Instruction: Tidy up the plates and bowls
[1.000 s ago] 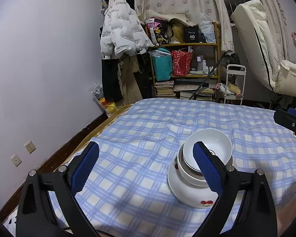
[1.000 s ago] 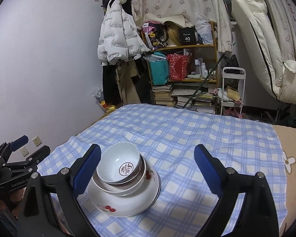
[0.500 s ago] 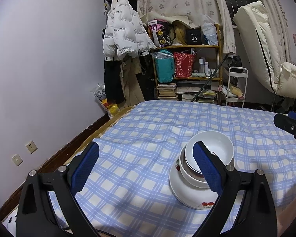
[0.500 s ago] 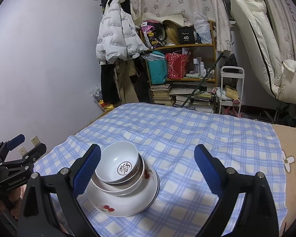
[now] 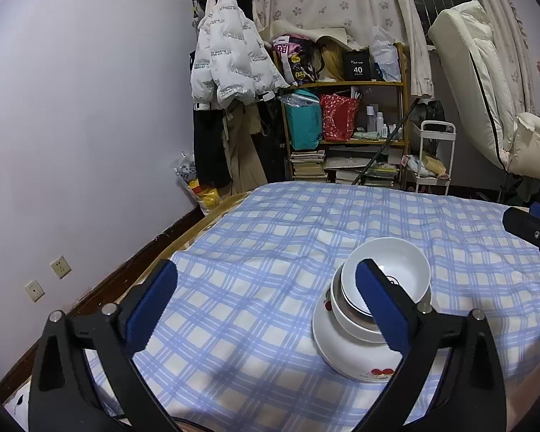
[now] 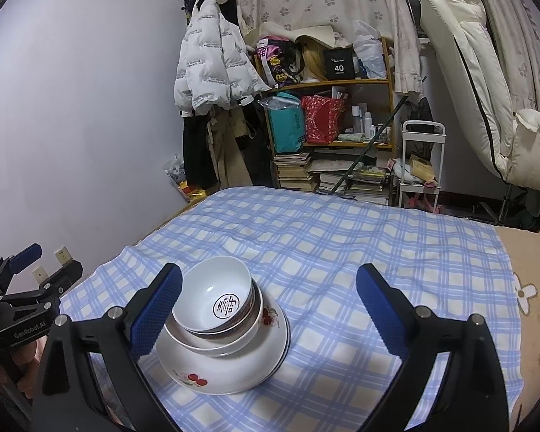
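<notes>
Left gripper (image 5: 266, 306), near edge of the bed: blue pads spread wide, nothing between them, touching nothing; its right pad only overlaps the stack in view. Right gripper (image 6: 270, 309): likewise released, jaws wide apart and empty, its left pad just beside the dishes without visible contact. The small bowl (image 6: 216, 293) nests tilted in a larger bowl (image 6: 234, 342), which sits on the cherry-printed plate (image 6: 230, 374), all resting on the blue checked cloth (image 6: 342, 252) near the bed's near left corner. Beyond the far edge stands a cluttered shelf (image 6: 342, 115).
</notes>
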A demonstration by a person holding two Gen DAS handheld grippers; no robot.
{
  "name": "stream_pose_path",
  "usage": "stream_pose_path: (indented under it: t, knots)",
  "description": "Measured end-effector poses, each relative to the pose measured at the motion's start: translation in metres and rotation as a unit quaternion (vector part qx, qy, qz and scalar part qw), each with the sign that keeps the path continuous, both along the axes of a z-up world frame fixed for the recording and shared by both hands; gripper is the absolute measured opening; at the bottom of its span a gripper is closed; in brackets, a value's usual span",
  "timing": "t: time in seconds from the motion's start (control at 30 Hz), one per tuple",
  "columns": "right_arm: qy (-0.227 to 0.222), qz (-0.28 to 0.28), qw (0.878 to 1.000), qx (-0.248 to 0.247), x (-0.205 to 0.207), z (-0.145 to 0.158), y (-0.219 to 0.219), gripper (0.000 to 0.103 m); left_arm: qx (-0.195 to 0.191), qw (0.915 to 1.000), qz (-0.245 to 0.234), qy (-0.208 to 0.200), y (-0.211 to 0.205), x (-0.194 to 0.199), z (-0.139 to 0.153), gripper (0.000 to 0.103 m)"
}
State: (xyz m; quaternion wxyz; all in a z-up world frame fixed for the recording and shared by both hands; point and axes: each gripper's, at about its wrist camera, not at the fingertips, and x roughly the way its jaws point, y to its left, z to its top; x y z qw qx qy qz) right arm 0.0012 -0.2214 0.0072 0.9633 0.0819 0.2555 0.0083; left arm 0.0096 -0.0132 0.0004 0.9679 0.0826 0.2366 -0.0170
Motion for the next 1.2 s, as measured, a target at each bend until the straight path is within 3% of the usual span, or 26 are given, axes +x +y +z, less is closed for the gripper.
stream_pose_path:
  t: [0.57, 1.2]
  knots:
    - [0.001, -0.001, 1.000, 0.002, -0.0037, -0.0052, -0.0061, 0.103, 0.006, 1.0000, -0.003, 0.005, -0.0022, 0.0028, 0.0001, 0.102]
    - [0.002, 0.001, 1.000, 0.002, -0.0029, -0.0042, -0.0082, 0.103, -0.015, 0.9999, 0.002, -0.003, 0.0033, 0.0001, 0.0037, 0.102]
